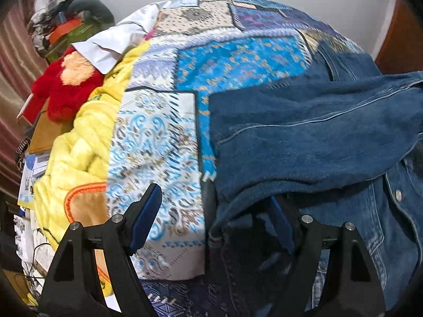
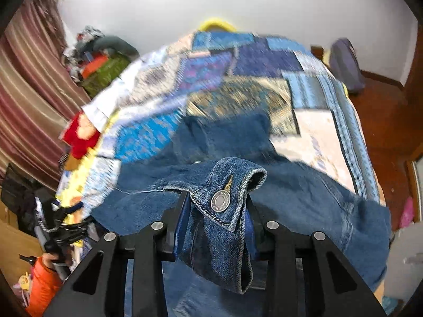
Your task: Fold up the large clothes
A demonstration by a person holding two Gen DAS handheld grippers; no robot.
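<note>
The jaws of the right gripper [image 2: 218, 216] pinch a buttoned cuff of the denim jacket [image 1: 312, 137], sprawled over the bed's [image 1: 238, 58] near edge; the left gripper [image 1: 216, 219] gapes wide beside its hem, clasping nothing.

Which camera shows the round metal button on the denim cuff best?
The right wrist view: the button sits sharp and central on the cuff pinched in the right gripper. The left wrist view shows only a different small jacket button.
</note>
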